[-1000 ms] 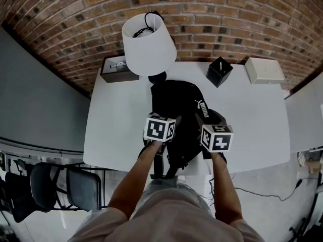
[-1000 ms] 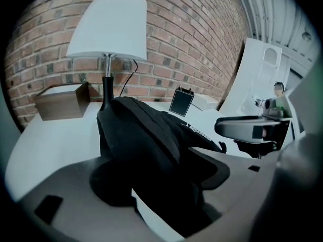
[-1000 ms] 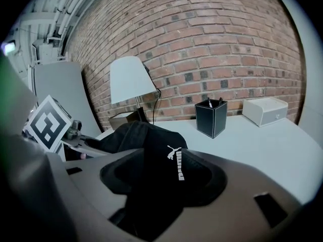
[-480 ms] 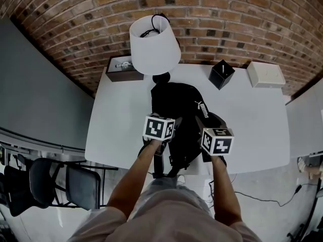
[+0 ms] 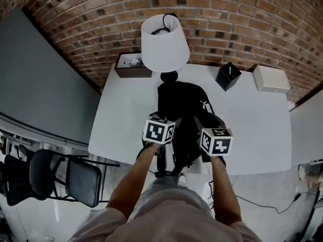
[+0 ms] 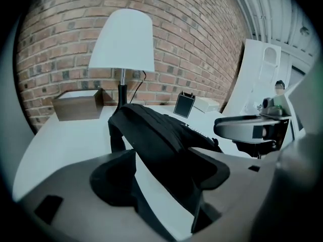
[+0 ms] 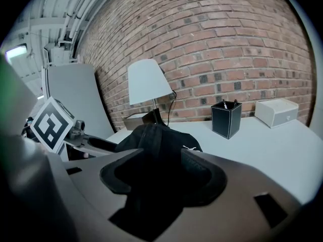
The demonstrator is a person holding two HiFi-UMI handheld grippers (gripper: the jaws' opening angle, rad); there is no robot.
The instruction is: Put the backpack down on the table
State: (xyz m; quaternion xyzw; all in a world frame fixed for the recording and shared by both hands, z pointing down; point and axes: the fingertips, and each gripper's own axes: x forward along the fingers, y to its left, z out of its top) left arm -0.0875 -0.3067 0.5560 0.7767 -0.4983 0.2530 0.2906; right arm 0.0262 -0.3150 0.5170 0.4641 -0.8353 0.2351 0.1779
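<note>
Black fabric backpack (image 5: 181, 105), likely soft and floppy, wants a bunched hold: right gripper (image 7: 164, 178) jaws clamp a wad between them; left gripper (image 6: 164, 178) jaws gape, fabric against one.

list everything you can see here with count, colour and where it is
table: one, white, against the brick wall
backpack: one, black, mid-table, reaching the near edge
lamp: one, white shade, black base, behind the backpack
open box: one, dark brown, back left corner
pen holder: one, black, back right
flat box: one, white, far back right
chairs: at least two, black, on the floor left of the table
left gripper: one, grey, fingers apart, backpack between them
right gripper: one, grey, closed on backpack fabric
forearms: two, bare, bottom edge
</note>
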